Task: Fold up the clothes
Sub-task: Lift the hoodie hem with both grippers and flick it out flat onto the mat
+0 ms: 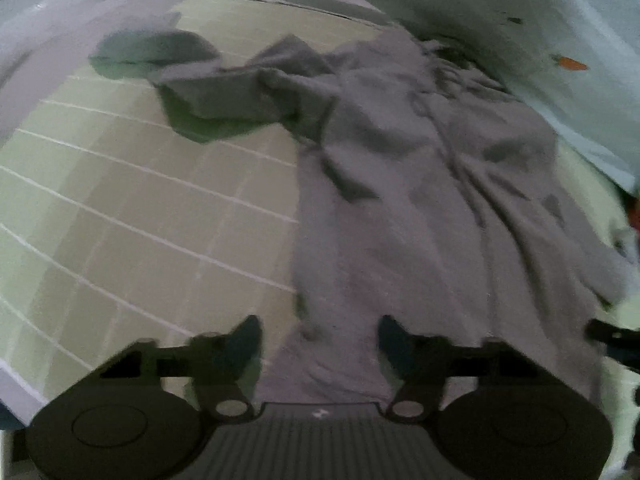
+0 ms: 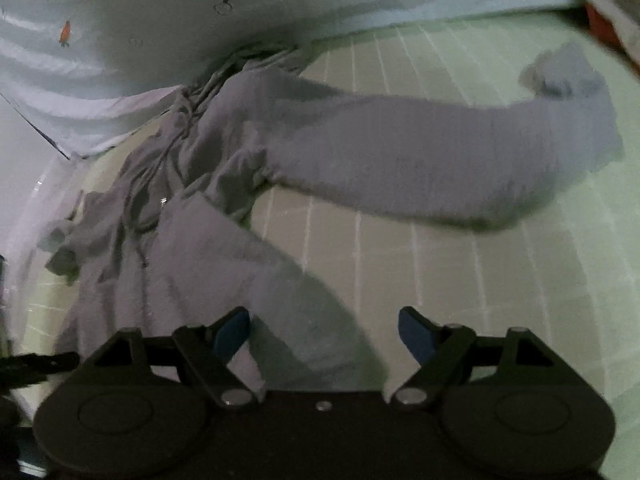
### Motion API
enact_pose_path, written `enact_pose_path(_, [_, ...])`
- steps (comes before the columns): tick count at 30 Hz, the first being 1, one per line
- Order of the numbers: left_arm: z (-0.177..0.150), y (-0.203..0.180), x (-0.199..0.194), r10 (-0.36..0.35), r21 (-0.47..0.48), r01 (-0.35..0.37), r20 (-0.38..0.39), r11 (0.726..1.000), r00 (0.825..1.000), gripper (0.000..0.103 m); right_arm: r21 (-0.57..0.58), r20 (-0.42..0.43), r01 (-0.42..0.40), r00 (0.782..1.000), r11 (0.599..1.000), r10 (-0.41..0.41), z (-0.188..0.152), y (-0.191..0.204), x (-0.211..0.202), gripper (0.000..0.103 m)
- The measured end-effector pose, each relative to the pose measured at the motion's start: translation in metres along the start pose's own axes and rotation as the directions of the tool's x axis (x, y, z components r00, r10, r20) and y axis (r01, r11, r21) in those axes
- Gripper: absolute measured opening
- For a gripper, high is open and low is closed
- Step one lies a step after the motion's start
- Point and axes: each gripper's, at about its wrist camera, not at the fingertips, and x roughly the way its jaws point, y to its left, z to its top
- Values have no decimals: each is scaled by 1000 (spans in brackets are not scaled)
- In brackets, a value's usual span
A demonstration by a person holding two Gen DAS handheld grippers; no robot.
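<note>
A grey long-sleeved garment [image 1: 400, 184] lies spread and wrinkled on a pale green checked mat [image 1: 140, 208]. In the left wrist view one sleeve [image 1: 240, 88] stretches to the far left. My left gripper [image 1: 320, 340] is open, hovering over the garment's near edge. In the right wrist view the garment [image 2: 208, 232] lies at the left, with a sleeve [image 2: 440, 160] stretched out to the right. My right gripper [image 2: 324, 332] is open over the garment's near right edge, holding nothing.
A light blue sheet with carrot prints [image 2: 160, 20] is bunched along the far side, also seen in the left wrist view [image 1: 520, 20]. A red object [image 2: 604, 28] sits at the far right edge. Bare mat [image 2: 500, 280] lies on the right.
</note>
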Motion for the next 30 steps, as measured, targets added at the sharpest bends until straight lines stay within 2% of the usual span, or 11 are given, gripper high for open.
enact_pose_path(1, [0,0,1,-17,0,17,0,1000,1000,41,-4,-8,0,1000,1000,0,-2,1,1,74])
enact_pose_path(2, [1,0,1,-31,2,31,1,1000,1000,26,-13,-14,1,1000,1000,-1,-4,2,1,66])
enact_pose_path(6, [9,7,-10,-104,-28,104,8,994,995,16,-49,-43,-31,999,998,29,-5,16,1,19])
enact_pose_path(10, [34,47,-58,-226,-96,234,81,968,971,15,-28,69,-124,990,992,126,-7,45,-43,13])
enact_pose_path(13, [44,87,-58,-206,-130,211,51,969,977,17,70,120,-158,982,985,149,-25,62,-66,14])
enact_pose_path(16, [42,111,-29,-66,-69,62,-60,996,996,21,111,3,-50,999,993,50,-53,75,-38,20])
enact_pose_path(18, [43,112,-25,-45,17,46,-75,999,996,29,142,-77,16,997,990,-5,-69,87,-17,24])
enact_pose_path(20, [48,111,-30,-52,95,56,-49,994,997,44,126,-53,62,997,990,-56,-77,106,-16,43])
enact_pose_path(21, [52,111,-32,-43,141,47,-30,989,999,58,106,-28,93,995,990,-91,-79,115,-18,47])
enact_pose_path(23, [59,107,-33,-11,215,9,8,976,1000,70,67,11,153,988,986,-154,-80,132,-19,56])
enact_pose_path(30, [63,73,-23,-39,334,28,28,942,999,84,11,153,291,945,957,-289,-79,146,-28,98])
